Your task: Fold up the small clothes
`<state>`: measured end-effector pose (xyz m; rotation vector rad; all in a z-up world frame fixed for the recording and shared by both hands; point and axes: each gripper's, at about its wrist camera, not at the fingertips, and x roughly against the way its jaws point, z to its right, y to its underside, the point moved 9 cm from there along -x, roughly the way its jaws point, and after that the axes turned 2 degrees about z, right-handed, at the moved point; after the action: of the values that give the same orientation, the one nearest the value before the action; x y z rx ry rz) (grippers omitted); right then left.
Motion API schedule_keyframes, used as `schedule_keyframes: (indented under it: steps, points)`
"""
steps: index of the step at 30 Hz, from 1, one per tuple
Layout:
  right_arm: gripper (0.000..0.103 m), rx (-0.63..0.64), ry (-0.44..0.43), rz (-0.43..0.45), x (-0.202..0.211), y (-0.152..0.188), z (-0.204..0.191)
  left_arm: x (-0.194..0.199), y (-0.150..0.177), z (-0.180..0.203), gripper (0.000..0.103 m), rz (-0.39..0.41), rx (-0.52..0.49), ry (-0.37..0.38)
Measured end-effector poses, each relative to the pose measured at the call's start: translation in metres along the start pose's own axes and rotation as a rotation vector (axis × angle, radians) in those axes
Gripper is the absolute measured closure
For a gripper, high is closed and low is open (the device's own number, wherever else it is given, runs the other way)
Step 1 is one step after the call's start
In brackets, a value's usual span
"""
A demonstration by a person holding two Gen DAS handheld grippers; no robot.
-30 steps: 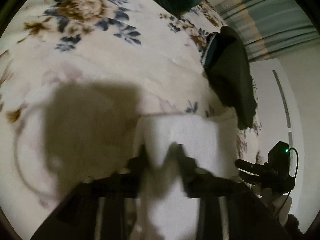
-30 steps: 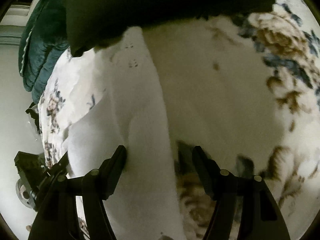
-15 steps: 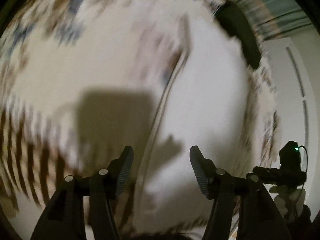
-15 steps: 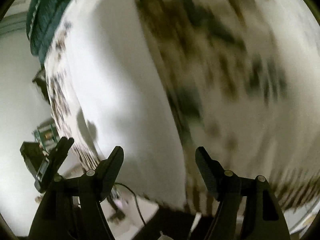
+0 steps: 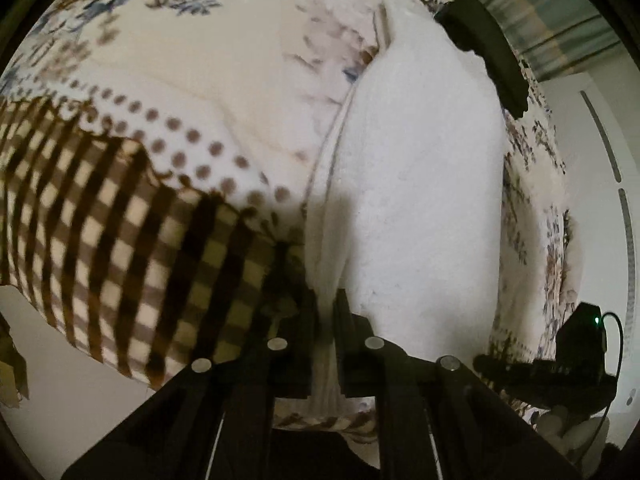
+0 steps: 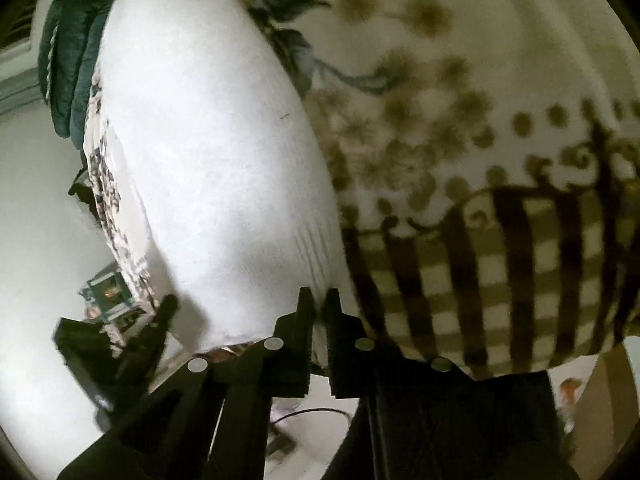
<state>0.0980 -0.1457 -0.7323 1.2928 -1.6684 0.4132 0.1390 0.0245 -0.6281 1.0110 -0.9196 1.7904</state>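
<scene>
A white knit garment (image 5: 420,184) lies spread on a floral and checked blanket (image 5: 120,208) on a bed. My left gripper (image 5: 326,312) is shut on the garment's near left edge, with folded fabric pinched between the fingers. In the right wrist view the same white garment (image 6: 208,152) stretches away from me. My right gripper (image 6: 318,308) is shut on its near ribbed hem corner at the bed's edge. The other gripper (image 6: 120,344) shows at lower left in that view.
A black garment (image 5: 488,48) lies at the far end of the bed. A dark green quilt (image 6: 68,64) sits beyond the white garment. The other gripper with a green light (image 5: 576,348) is at lower right. Striped curtains (image 5: 560,20) and a white wall stand behind.
Both grippers were open half a second ago while swinging down to the bed's near edge. Now both are shut on the white garment's near edge.
</scene>
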Motion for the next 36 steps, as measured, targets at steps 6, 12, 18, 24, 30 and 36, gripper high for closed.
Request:
schedule_keyframes:
  steps: [6, 12, 18, 24, 30, 36]
  points:
    - [0.100, 0.108, 0.135, -0.035, -0.007, 0.036, 0.004, -0.013, -0.003, -0.024, 0.097, -0.028, -0.021, -0.020]
    - [0.098, 0.148, 0.164, -0.089, -0.046, 0.030, -0.004, -0.032, 0.000, -0.036, 0.090, -0.090, 0.070, 0.078]
    - [0.040, 0.116, 0.042, -0.113, -0.037, 0.021, -0.012, -0.020, 0.002, -0.048, 0.039, -0.066, 0.123, 0.159]
    - [0.037, 0.029, -0.068, -0.129, -0.058, 0.003, -0.013, -0.055, 0.018, -0.021, 0.042, -0.164, 0.096, 0.231]
    - [0.084, -0.024, -0.187, -0.169, -0.083, -0.004, -0.026, -0.038, 0.012, -0.003, 0.094, -0.116, 0.036, 0.180]
    - [0.089, -0.047, -0.308, -0.137, -0.048, -0.007, -0.061, 0.006, -0.011, 0.018, 0.094, -0.082, 0.083, 0.265]
